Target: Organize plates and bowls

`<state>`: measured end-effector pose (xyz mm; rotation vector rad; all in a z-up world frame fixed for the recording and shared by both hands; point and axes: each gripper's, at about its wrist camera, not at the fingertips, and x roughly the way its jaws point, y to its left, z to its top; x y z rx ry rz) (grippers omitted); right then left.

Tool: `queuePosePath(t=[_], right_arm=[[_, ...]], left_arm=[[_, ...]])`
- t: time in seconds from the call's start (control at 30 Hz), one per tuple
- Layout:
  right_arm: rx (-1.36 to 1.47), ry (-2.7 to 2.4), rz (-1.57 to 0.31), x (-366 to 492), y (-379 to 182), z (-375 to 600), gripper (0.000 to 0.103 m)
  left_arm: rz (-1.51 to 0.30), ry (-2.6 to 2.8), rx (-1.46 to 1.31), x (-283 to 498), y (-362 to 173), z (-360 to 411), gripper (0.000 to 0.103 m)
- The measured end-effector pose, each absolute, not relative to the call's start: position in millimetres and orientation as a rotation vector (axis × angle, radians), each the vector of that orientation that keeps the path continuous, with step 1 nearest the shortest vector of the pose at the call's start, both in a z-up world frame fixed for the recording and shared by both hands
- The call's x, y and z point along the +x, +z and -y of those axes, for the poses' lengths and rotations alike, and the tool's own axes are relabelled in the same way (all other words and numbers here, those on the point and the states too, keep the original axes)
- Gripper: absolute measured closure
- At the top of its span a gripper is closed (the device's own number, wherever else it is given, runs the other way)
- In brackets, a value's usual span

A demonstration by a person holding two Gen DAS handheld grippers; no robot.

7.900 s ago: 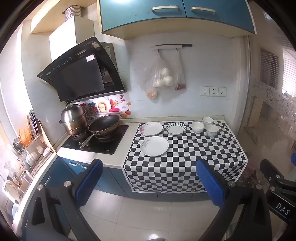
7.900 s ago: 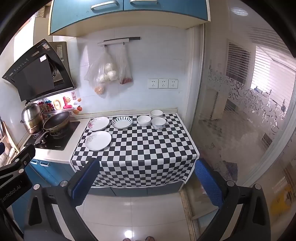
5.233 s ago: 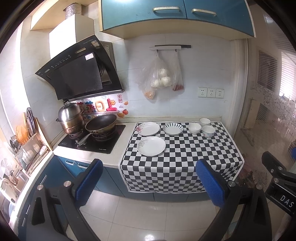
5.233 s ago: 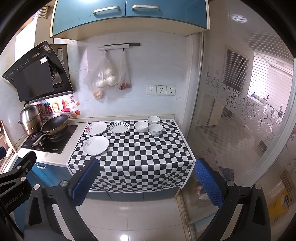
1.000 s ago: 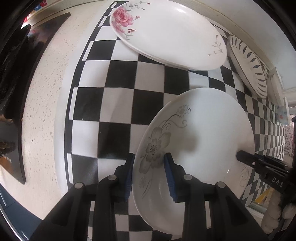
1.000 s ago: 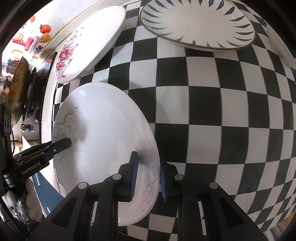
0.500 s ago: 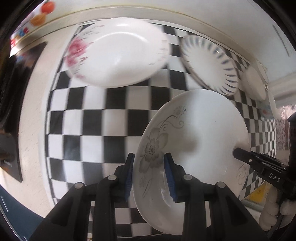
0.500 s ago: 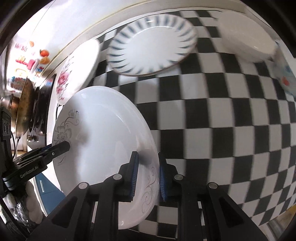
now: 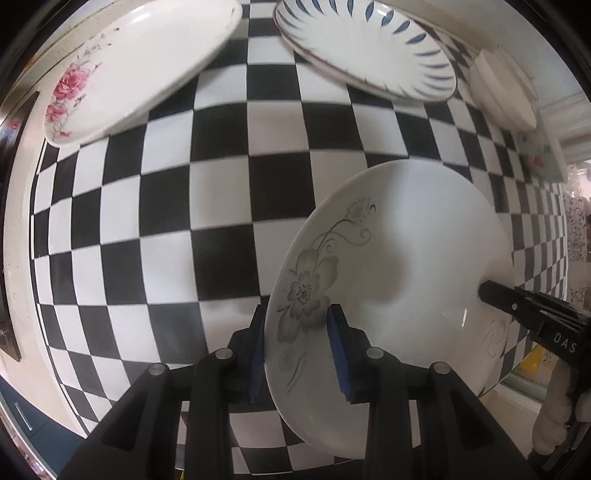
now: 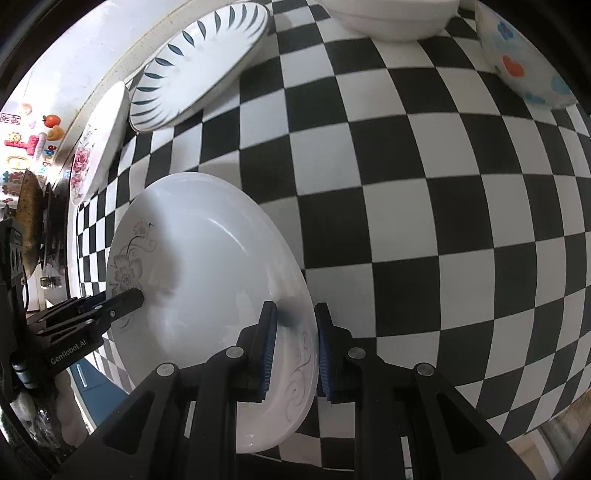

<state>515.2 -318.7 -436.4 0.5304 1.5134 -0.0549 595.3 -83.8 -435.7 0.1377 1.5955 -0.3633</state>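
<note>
A white plate with a grey flower (image 9: 399, 258) (image 10: 199, 266) hangs above the checkered cloth, held at both ends. My left gripper (image 9: 297, 328) is shut on its flowered rim, and my right gripper (image 10: 293, 325) is shut on the opposite rim. Each gripper's black fingertip shows at the far edge in the other's view. At the back lie a rose-patterned plate (image 9: 136, 66) (image 10: 96, 147) and a blue-leaf plate (image 9: 365, 51) (image 10: 199, 62). A white bowl (image 9: 502, 96) (image 10: 391, 18) and a bowl with coloured shapes (image 10: 524, 62) stand further right.
The black-and-white checkered cloth (image 9: 221, 184) (image 10: 424, 206) covers the counter. A stove with a pan (image 10: 31, 221) lies off the cloth's left end. Fridge-style magnets (image 10: 33, 140) decorate the back wall. A white-gloved hand (image 9: 554, 417) holds the right gripper.
Both grippers have carried the grey-flower plate rightwards over the cloth. The rose plate slid to the left of both views, and the blue-leaf plate and bowls came closer.
</note>
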Motion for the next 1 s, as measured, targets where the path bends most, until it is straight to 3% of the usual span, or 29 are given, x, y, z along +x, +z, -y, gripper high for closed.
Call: queuePosePath(t=[0.4,0.63,0.67,0.77,0.83,1.0], right_arm=[[0.546,0.015,-1.543,525.1,-441.9,322.6,0.081],[0.556,0.017,-1.44,531.2,-400.0,357.8,0.078],[0.557,0.029,-1.418,535.6,-390.5,361.0,0.07],[0.569,0.091,-1.353,555.2,-365.6,362.1,0.035],[0.593,0.183,-1.281,575.4,-348.5,355.6,0.023],[0.479,0.308,-1.211,652.8,-322.6,297.0,0.02]], left_arm=[[-1.595,-0.316,0.087,596.4,-431.1,65.1,0.074],[-1.431,-0.165,0.056,605.4,-366.3,18.4,0.073],[-1.405,-0.143,0.047,608.0,-356.1,10.3,0.073],[-1.335,-0.086,-0.007,617.9,-329.6,-11.9,0.07],[-1.271,-0.05,-0.054,625.9,-313.2,-22.0,0.063],[-1.252,-0.012,-0.187,665.8,-309.0,-62.2,0.06]])
